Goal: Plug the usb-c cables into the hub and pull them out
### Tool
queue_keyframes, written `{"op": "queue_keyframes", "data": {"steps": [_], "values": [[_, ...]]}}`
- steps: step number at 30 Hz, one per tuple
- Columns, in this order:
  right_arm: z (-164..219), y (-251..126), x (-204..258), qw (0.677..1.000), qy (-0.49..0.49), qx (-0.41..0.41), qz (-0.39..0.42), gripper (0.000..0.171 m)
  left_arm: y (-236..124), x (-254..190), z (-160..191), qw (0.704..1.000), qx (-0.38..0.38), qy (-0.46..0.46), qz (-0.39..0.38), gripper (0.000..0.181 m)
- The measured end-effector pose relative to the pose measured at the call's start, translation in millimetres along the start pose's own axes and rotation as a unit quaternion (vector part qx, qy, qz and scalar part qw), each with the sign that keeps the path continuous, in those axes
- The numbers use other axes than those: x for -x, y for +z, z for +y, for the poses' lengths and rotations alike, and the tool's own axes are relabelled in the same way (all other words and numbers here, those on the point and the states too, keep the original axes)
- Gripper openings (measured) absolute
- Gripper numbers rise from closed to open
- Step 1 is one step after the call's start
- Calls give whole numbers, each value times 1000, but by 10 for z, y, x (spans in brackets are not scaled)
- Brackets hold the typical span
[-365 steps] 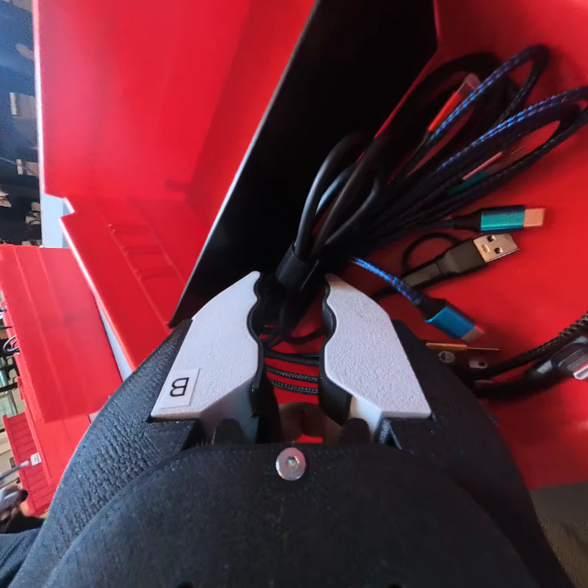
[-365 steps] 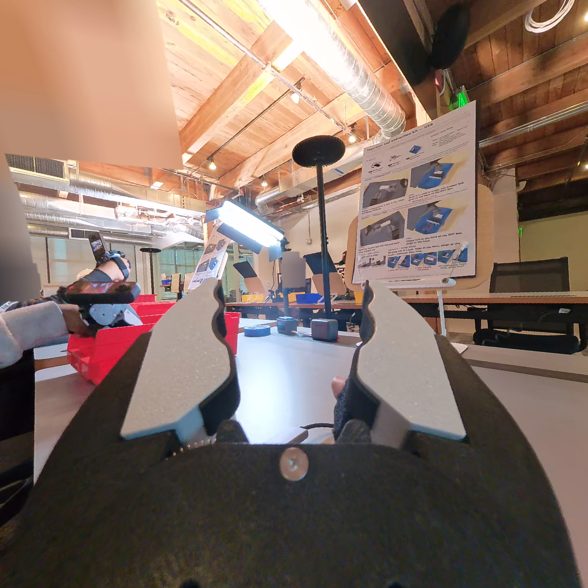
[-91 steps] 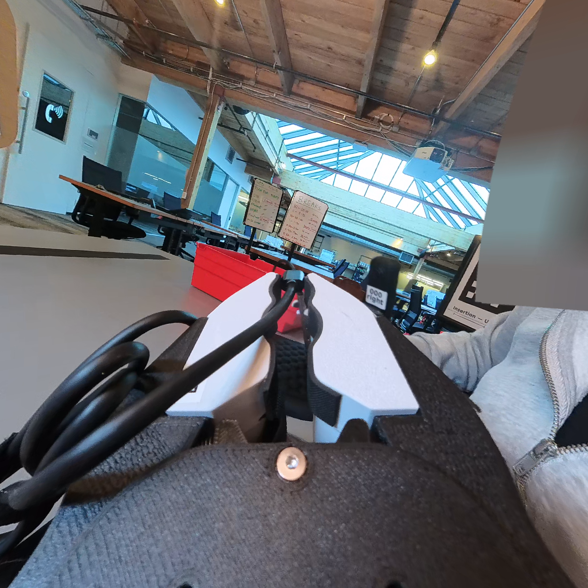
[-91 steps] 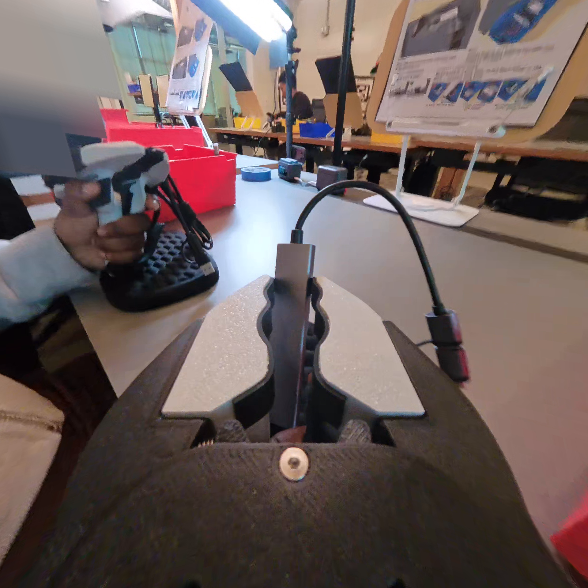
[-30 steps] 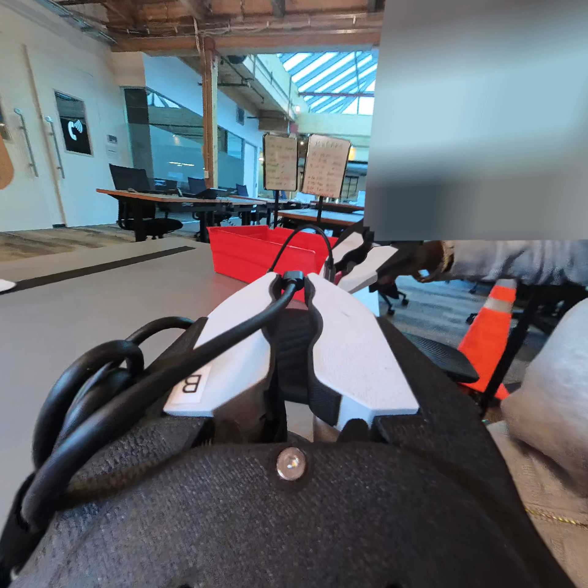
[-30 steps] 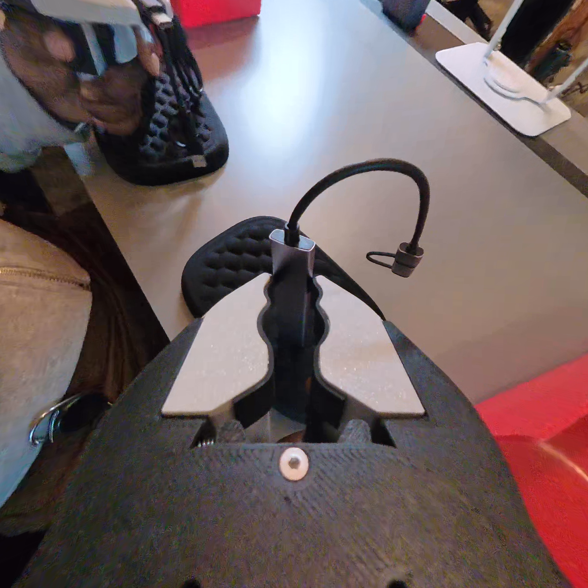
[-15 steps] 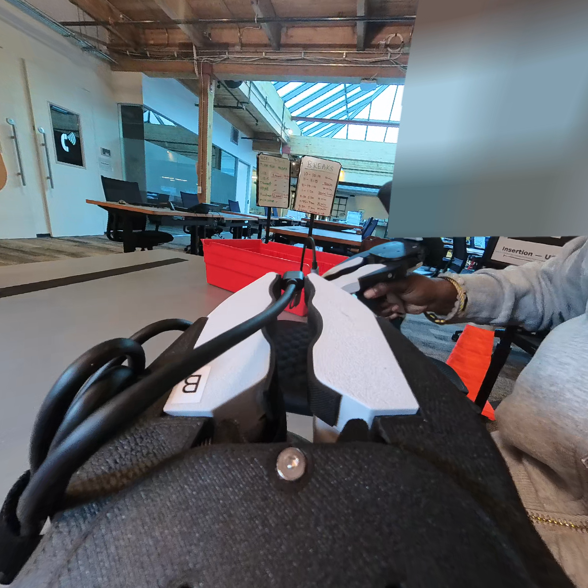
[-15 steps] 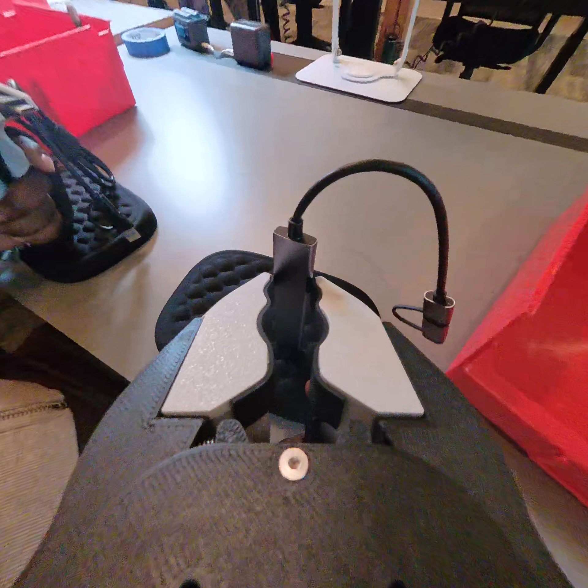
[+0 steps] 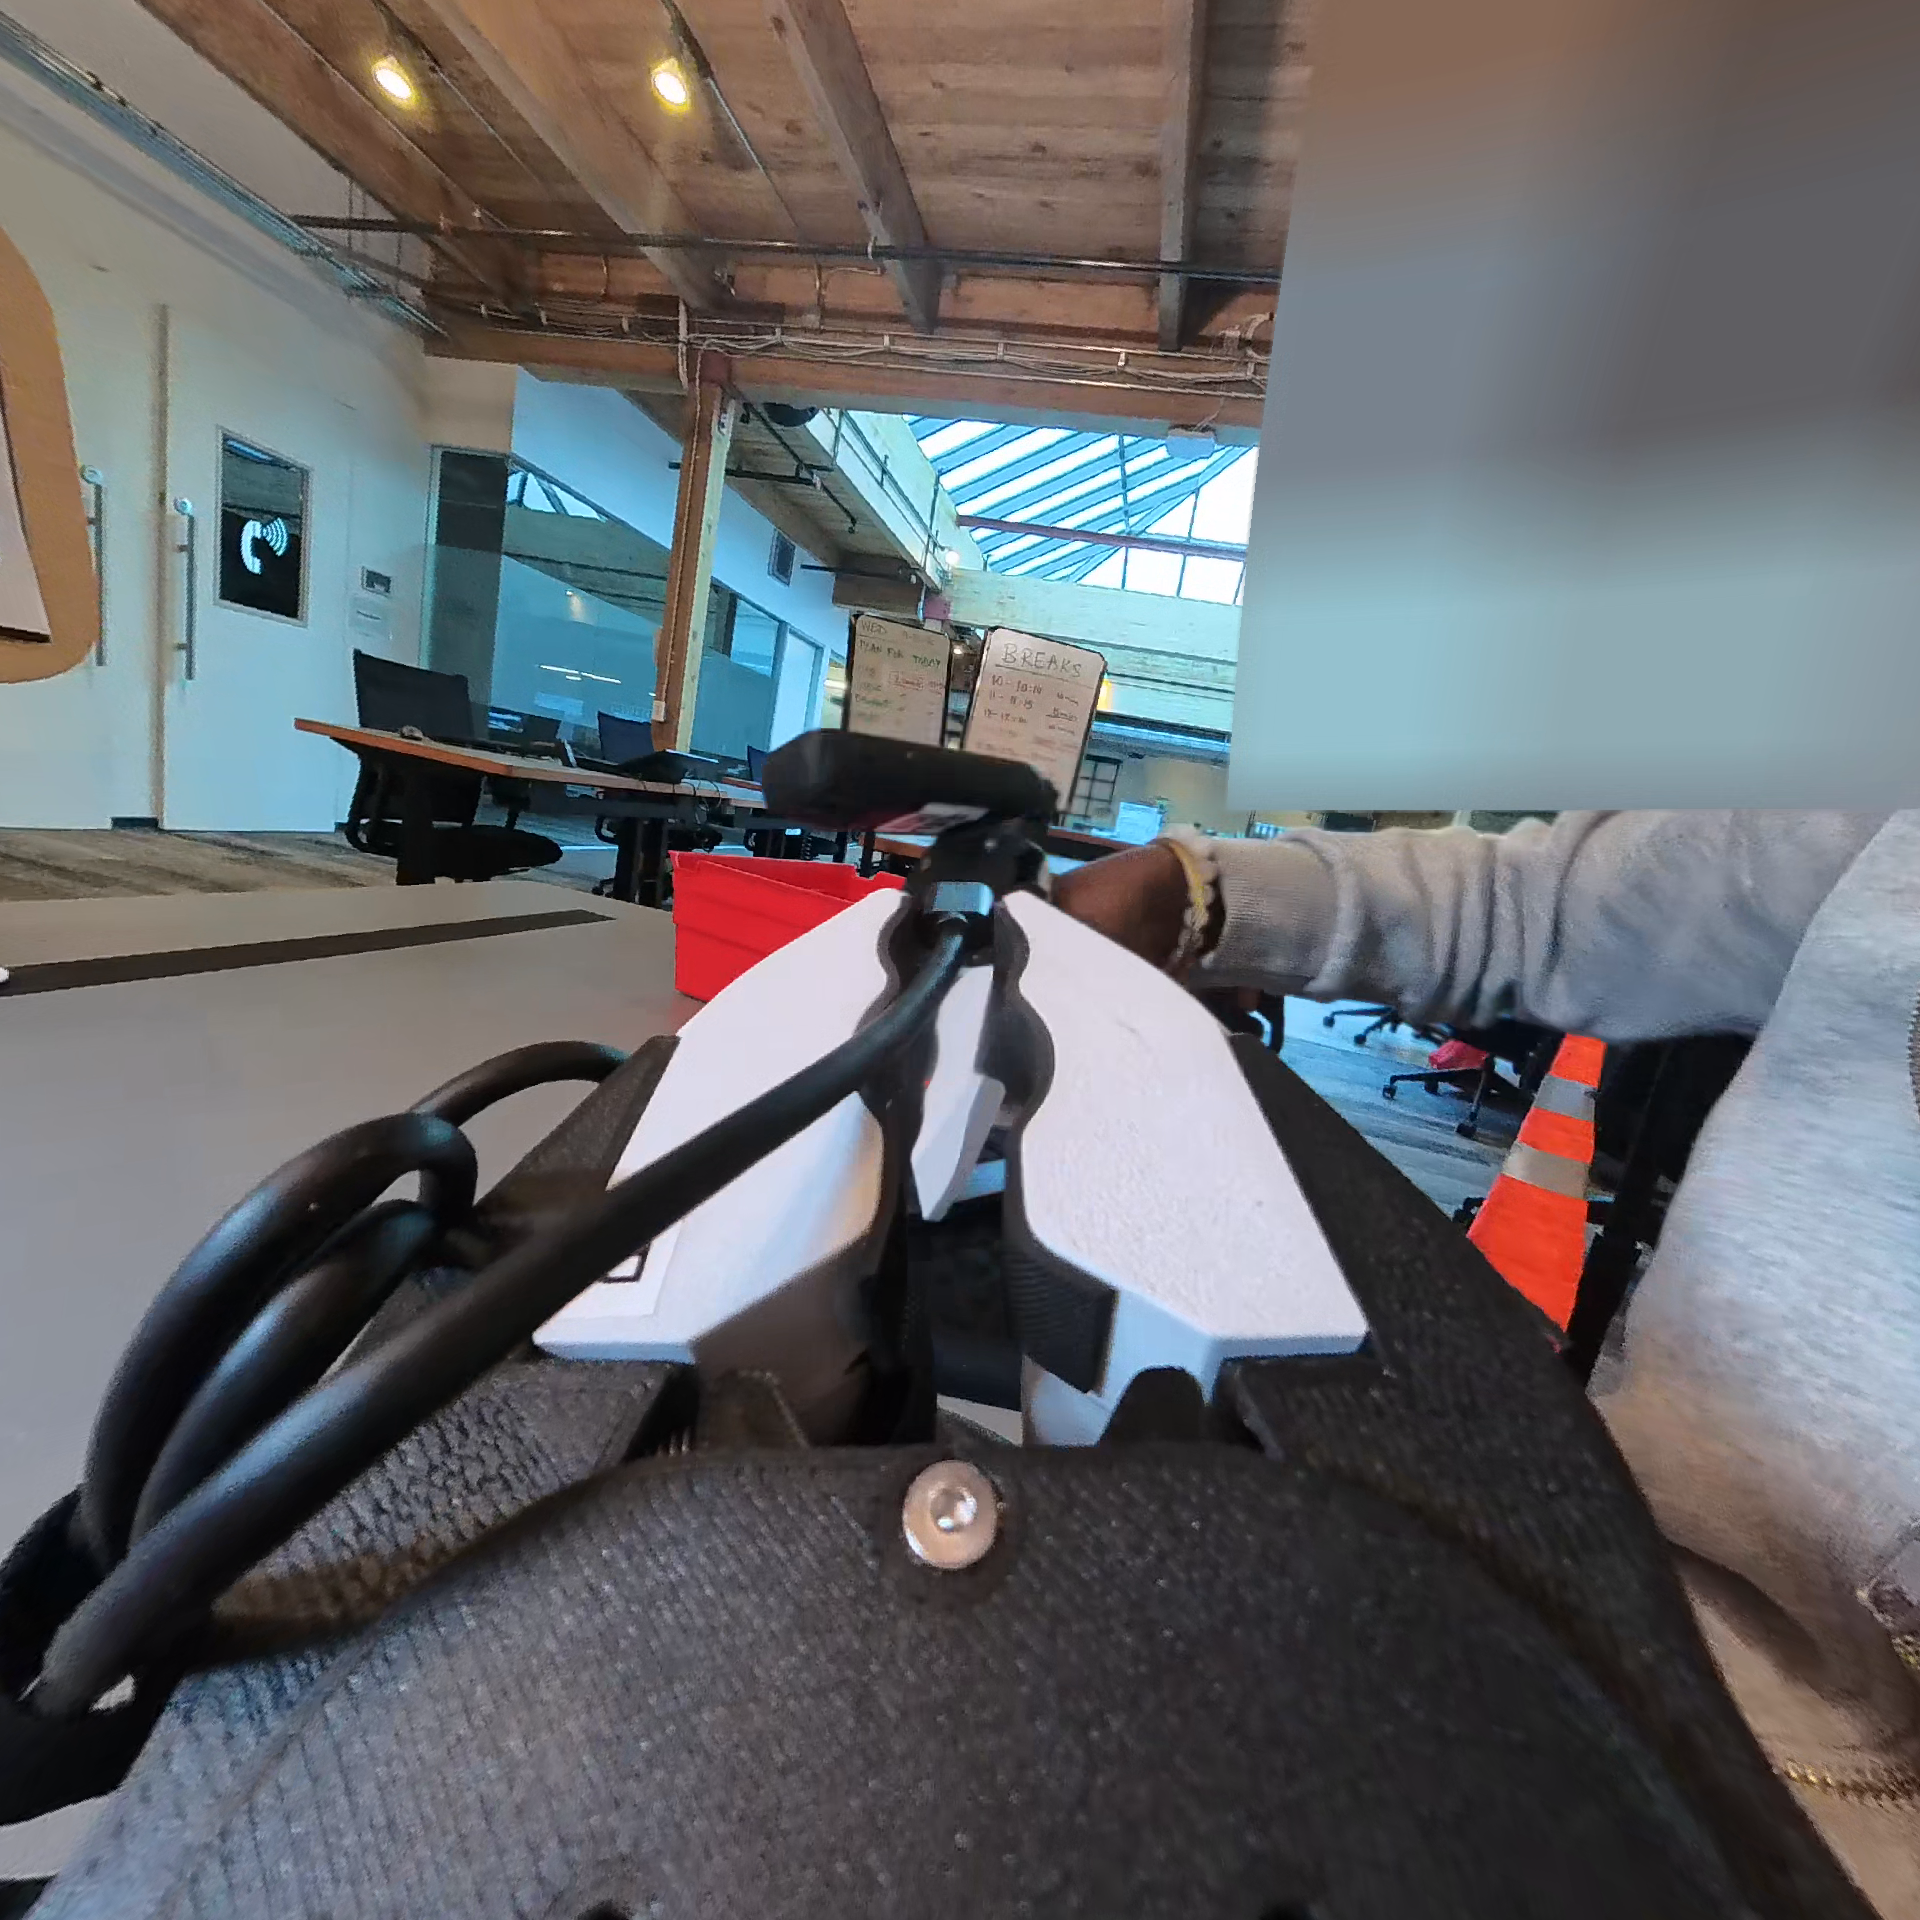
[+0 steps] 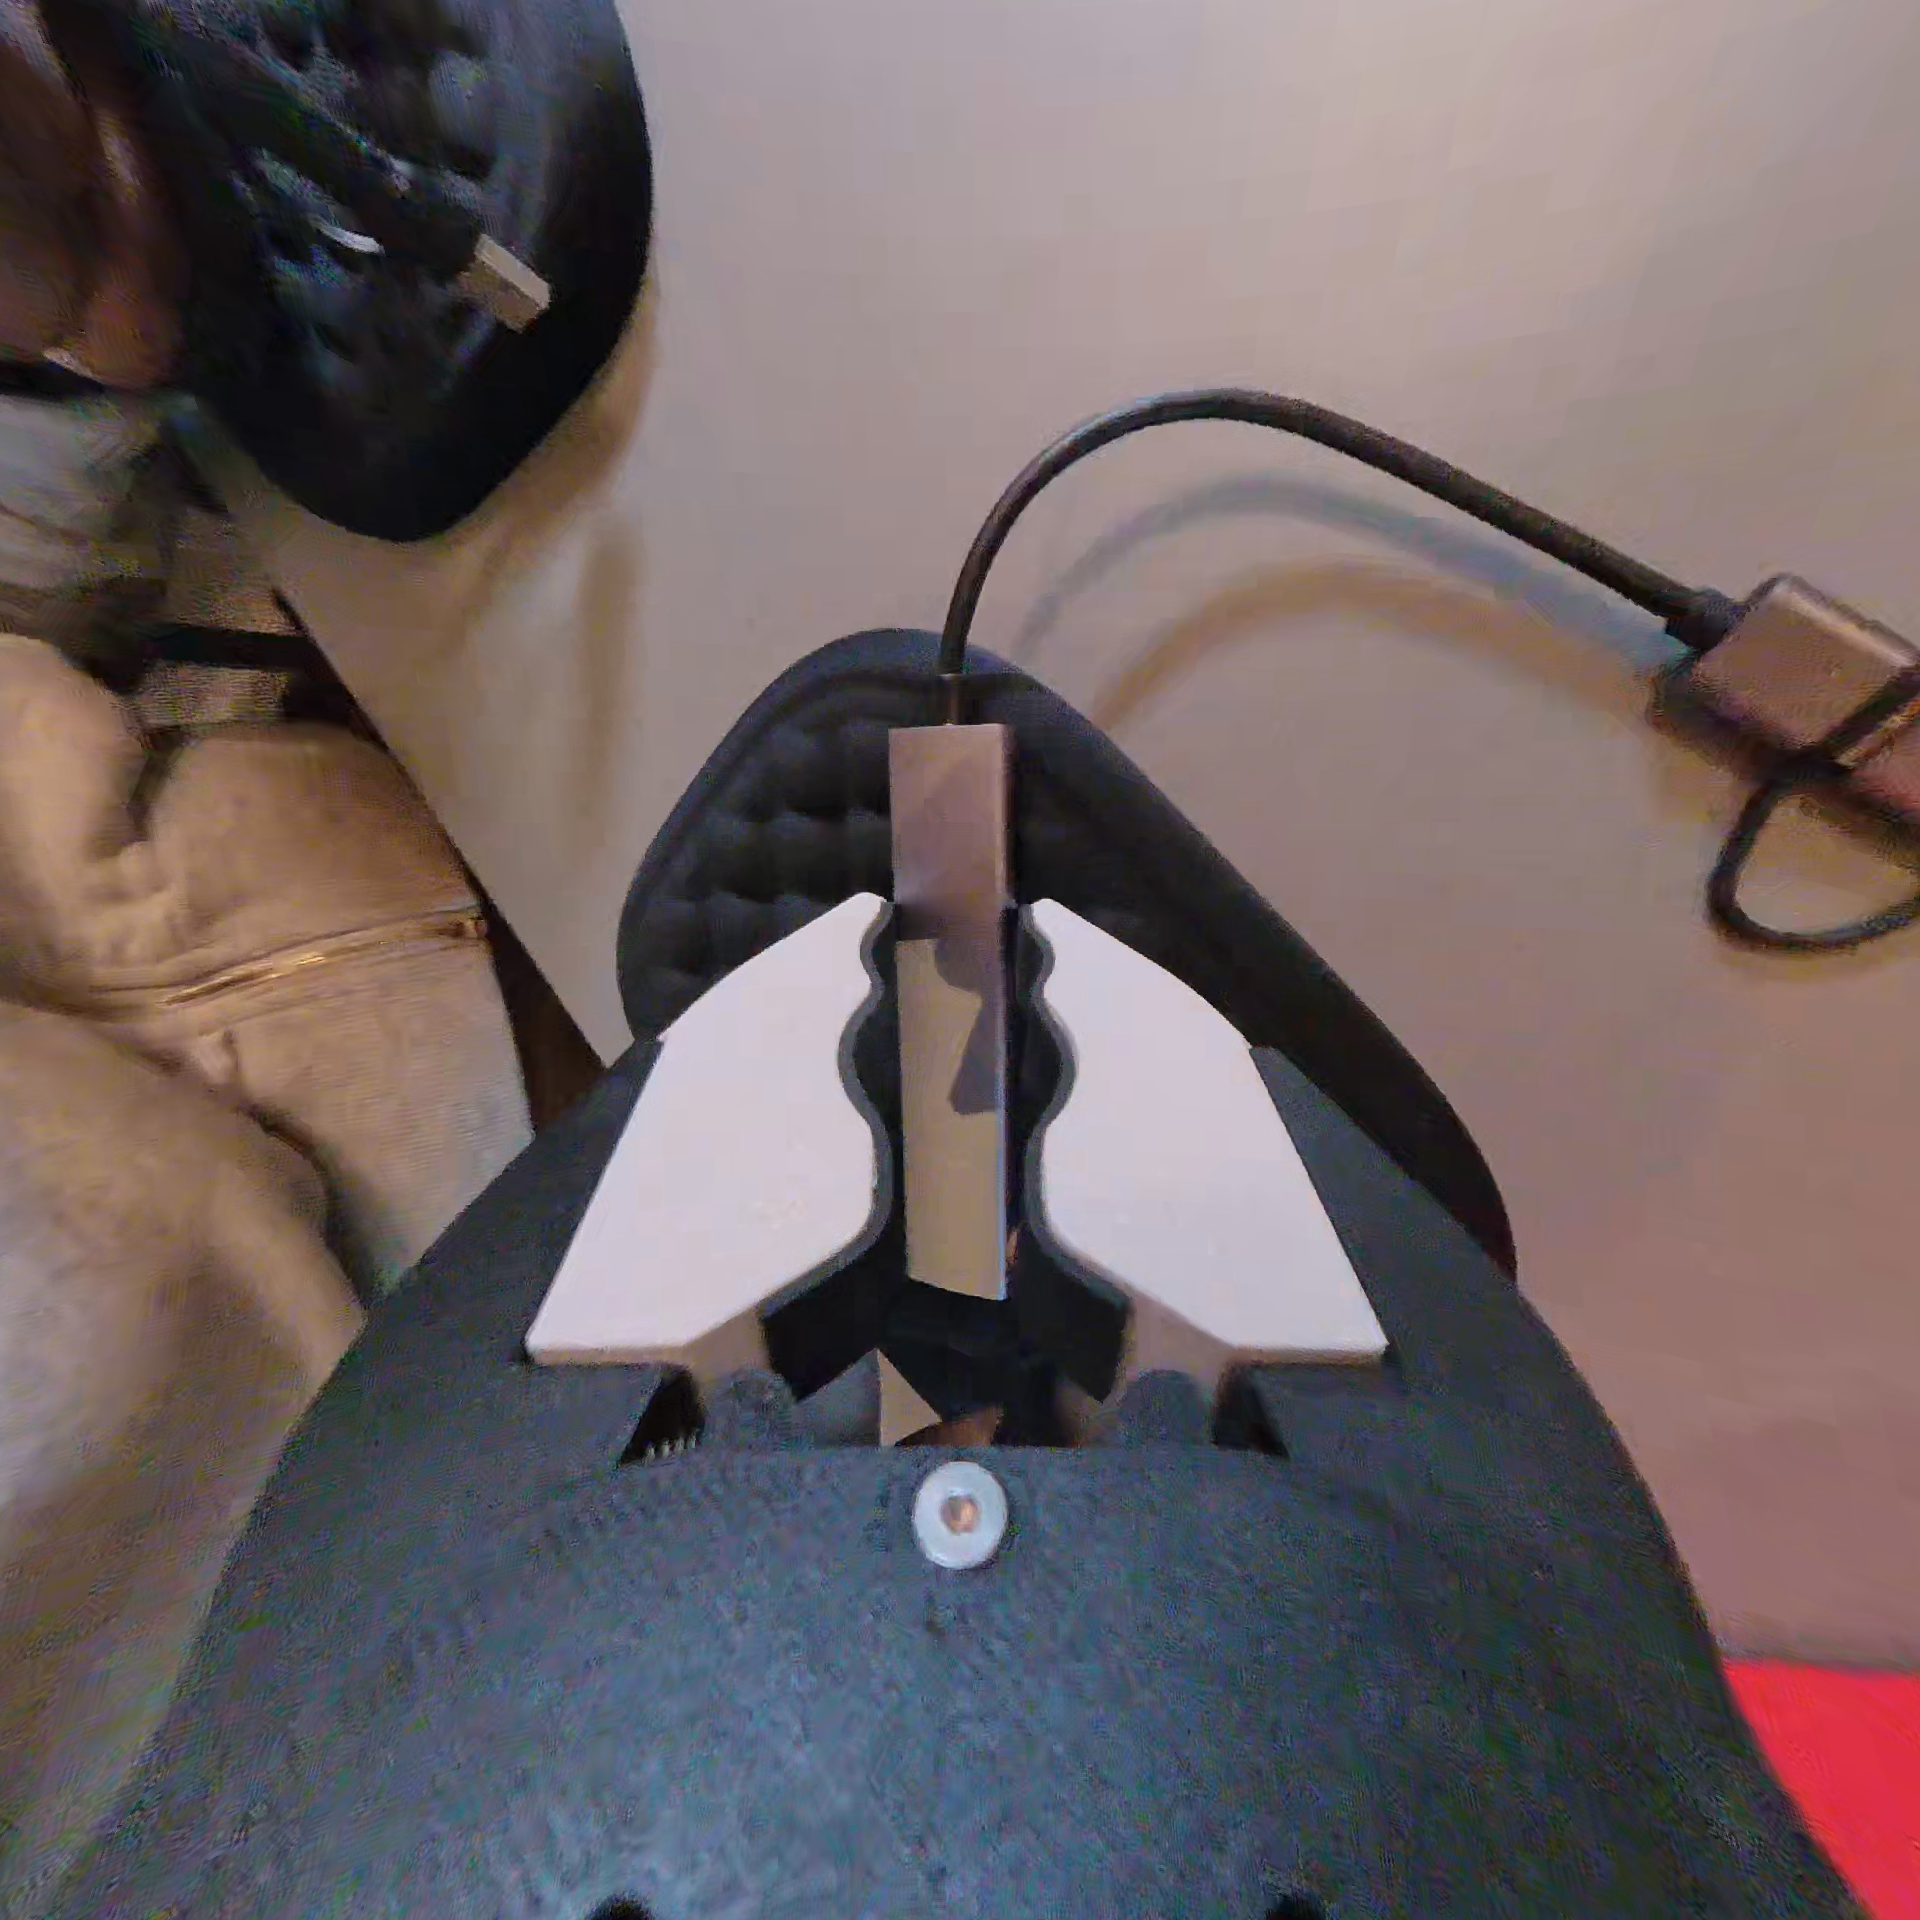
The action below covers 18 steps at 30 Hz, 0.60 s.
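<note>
My left gripper (image 9: 951, 914) is shut on the plug end of a black USB-C cable (image 9: 727, 1132). The cable runs back over the left finger to a coil at the lower left. My right gripper (image 10: 951, 914) is shut on a slim grey hub (image 10: 951, 1039), held lengthwise between the fingers. The hub's short black lead (image 10: 1299, 436) arcs right to a grey connector (image 10: 1787, 665) at the grey table (image 10: 1247, 208). In the right wrist view the left gripper (image 10: 416, 312) shows at the upper left, its silver plug (image 10: 504, 286) apart from the hub. In the left wrist view the right gripper (image 9: 904, 779) sits just beyond my fingertips.
A red bin (image 9: 769, 914) stands on the table (image 9: 260, 1039) ahead of the left gripper. A corner of a red bin (image 10: 1829, 1766) shows at the lower right. A sleeved arm (image 9: 1507, 914) reaches in from the right. An orange cone (image 9: 1548, 1174) stands on the floor beyond. Spacing between my two grippers at the tips: around 20 cm. From my right tips it is roughly 11 cm to the grey connector (image 10: 1787, 665); from my left, 25 cm.
The right gripper has tilted down towards the table, with the hub's connector now low at the right. The left gripper has tilted up, and the right gripper now sits directly ahead of its tips.
</note>
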State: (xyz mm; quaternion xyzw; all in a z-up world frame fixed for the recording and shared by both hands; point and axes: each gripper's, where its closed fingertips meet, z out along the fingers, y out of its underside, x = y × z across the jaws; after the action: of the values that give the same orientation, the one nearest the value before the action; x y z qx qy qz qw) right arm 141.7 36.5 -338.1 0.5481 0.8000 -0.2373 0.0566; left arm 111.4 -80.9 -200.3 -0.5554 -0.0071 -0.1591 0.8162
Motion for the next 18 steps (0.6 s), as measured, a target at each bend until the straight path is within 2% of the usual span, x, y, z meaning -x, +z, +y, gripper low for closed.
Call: {"op": "queue_keyframes", "data": {"steps": [2,6,9,12,16,18], "values": [[-22,-47,29,998,25,14,-58,23,-2,4,-2,1000,-1,-3,2,13],[102,-246,117,979,75,63,-180,59,-11,0,-10,1000,-5,-4,4,14],[241,-328,138,964,86,95,-233,67,-11,-2,-9,1000,-5,-4,4,14],[217,-298,152,950,111,102,-275,59,-10,-3,-7,1000,-4,-4,5,14],[191,-156,250,932,108,137,-317,39,-12,-3,-7,1000,-5,-4,5,14],[184,-126,306,921,108,156,-339,35,-12,-3,-7,1000,-5,-4,5,14]]}}
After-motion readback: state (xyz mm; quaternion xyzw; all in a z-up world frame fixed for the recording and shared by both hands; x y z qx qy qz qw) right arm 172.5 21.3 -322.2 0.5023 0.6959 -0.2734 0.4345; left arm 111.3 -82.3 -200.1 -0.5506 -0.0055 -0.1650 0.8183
